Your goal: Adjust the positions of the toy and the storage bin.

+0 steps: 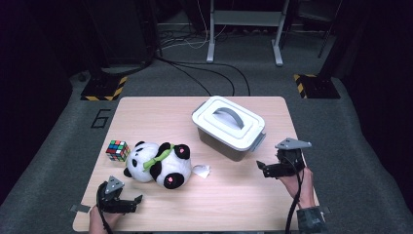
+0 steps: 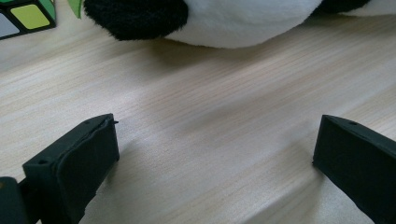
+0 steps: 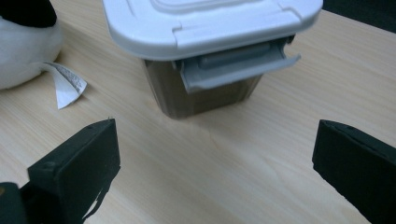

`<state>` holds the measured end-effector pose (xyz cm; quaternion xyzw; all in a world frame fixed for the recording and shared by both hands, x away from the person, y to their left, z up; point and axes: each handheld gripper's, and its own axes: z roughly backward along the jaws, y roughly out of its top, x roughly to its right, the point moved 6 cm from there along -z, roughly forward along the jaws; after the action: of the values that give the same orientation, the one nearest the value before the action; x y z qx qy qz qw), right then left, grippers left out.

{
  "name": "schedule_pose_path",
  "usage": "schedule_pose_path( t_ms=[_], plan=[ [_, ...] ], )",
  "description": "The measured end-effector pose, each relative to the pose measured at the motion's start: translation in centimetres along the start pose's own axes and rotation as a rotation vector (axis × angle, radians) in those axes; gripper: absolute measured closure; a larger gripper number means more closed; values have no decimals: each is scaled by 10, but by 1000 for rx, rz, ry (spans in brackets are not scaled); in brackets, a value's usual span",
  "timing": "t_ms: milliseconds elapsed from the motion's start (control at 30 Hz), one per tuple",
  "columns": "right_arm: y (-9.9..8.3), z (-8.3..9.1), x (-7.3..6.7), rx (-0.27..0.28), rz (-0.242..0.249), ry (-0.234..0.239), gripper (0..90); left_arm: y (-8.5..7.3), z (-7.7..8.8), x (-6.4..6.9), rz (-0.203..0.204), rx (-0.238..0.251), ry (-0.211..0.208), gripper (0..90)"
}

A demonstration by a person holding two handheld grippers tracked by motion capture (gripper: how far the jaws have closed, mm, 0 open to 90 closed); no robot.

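Observation:
A black-and-white panda plush [image 1: 158,165] with a green ribbon lies on its side at the left middle of the wooden table [image 1: 234,200]. Its white tag [image 1: 200,170] sticks out to the right. A Rubik's cube [image 1: 117,150] sits just left of the panda. A box with a white lid and grey handle [image 1: 229,126] stands to the right of the table's middle, its grey latch [image 3: 236,65] facing my right gripper. My left gripper [image 1: 130,202] rests open near the front left edge, a short way from the panda [image 2: 233,21]. My right gripper [image 1: 263,169] is open, just right of the box [image 3: 210,28].
The table's front edge runs close behind both hands. On the grey floor beyond the table are cables [image 1: 204,68], a metal stand's legs [image 1: 243,34] and two yellow-and-black striped bases [image 1: 102,88]. A "6" [image 1: 101,118] is marked on the floor at the left.

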<state>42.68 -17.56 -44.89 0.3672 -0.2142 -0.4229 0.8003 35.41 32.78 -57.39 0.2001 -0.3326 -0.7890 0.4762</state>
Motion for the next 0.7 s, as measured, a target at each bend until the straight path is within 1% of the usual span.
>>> schedule_pose_path(
  t_ms=[267, 300, 333, 500, 533, 567, 700],
  plan=[
    [37, -14, 2, 2, 28, 41, 0, 0, 0, 0, 1, 0, 0, 0],
    [37, -14, 2, 2, 28, 41, 0, 0, 0, 0, 1, 0, 0, 0],
    [45, -18, 0, 2, 40, 48, 0, 0, 0, 0, 1, 0, 0, 0],
    [62, -29, -4, -8, 59, 71, 0, 0, 0, 0, 1, 0, 0, 0],
    [67, -32, -5, -7, 66, 77, 0, 0, 1, 0, -1, -10, -4, 0],
    [70, -35, -5, -8, 74, 81, 0, 0, 0, 0, 1, -1, -1, 0],
    [82, -43, -5, -20, 72, 75, 0, 0, 0, 0, 0, 0, 0, 0]
  ],
)
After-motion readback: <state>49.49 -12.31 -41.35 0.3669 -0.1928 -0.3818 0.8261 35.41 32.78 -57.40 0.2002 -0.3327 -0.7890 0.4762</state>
